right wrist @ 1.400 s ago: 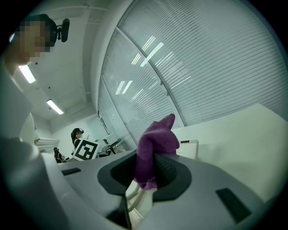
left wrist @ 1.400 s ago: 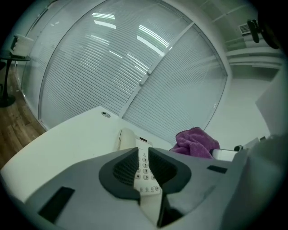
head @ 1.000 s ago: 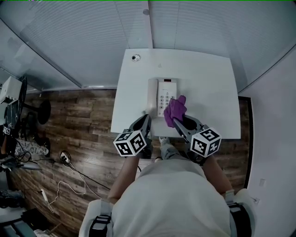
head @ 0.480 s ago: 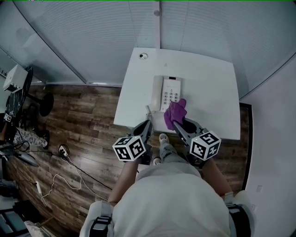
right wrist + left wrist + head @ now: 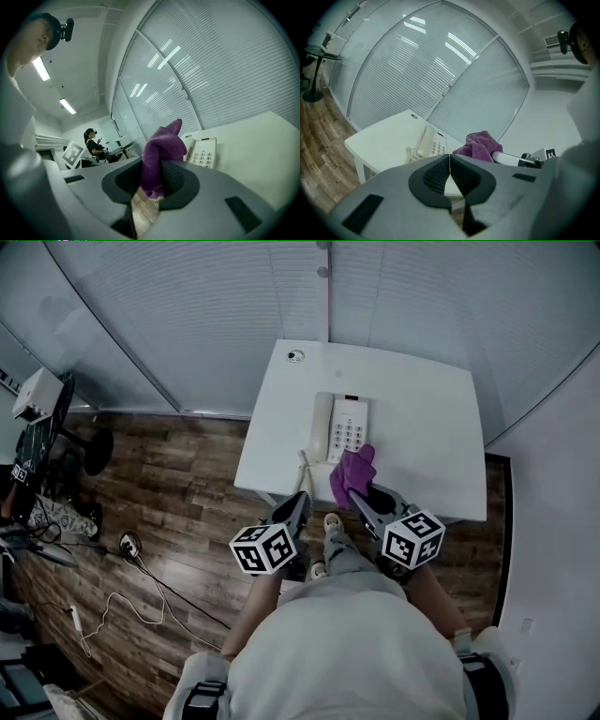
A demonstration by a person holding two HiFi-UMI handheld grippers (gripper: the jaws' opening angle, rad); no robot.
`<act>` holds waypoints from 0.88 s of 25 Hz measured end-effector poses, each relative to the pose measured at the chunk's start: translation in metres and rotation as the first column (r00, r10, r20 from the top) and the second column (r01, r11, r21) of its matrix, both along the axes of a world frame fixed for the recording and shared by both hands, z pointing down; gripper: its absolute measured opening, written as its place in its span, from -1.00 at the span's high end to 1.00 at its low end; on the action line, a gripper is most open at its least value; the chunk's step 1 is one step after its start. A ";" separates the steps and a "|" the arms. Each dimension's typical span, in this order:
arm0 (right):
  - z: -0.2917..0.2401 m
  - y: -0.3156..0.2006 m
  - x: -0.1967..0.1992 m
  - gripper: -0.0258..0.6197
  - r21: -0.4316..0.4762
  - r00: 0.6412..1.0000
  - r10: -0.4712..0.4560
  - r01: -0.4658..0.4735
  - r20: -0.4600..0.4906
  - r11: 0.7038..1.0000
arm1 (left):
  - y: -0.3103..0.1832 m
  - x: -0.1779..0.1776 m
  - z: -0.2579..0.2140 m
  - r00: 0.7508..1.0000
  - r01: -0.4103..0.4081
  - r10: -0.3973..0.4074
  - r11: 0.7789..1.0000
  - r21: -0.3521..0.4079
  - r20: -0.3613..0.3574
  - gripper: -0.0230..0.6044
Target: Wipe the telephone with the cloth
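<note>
The telephone (image 5: 342,427) lies near the middle of the white desk (image 5: 427,418). Its long axis runs straight away from the person, with the handset on its left and the keypad on its right. The purple cloth (image 5: 350,474) overlaps the phone's near right corner in the head view; whether it touches cannot be told. The right tongs (image 5: 361,491) pinch the cloth's lower folds, and its bulk stands up beyond the jaws. The left tongs (image 5: 300,498), jaws together and empty, hang off the desk's near edge by the coiled cord (image 5: 305,465). The phone is ahead of both, the right pair nearer, so the wipe looks set to run forward along the keypad. Only the right gripper view shows the grip on the cloth, and a seated person (image 5: 93,145) behind. Only the left gripper view shows its own jaws meeting.
</note>
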State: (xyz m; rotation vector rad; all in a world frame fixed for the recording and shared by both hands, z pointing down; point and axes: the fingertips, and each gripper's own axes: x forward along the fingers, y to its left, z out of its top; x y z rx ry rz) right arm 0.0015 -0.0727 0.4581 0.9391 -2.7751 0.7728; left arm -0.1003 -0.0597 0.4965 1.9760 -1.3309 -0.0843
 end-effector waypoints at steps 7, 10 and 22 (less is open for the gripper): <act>0.000 0.004 -0.001 0.62 0.002 1.000 0.001 -0.001 0.001 1.000 | 0.004 0.004 0.000 1.000 -0.005 0.005 1.000 0.004 -0.004 0.85; 0.000 0.004 -0.004 0.62 0.004 1.000 0.000 0.000 0.003 1.000 | 0.003 0.004 0.001 1.000 -0.010 0.010 1.000 0.001 -0.003 0.85; -0.001 0.003 -0.008 0.62 0.030 1.000 -0.007 0.008 -0.024 1.000 | -0.001 0.001 -0.002 1.000 -0.006 0.006 1.000 0.006 -0.015 0.85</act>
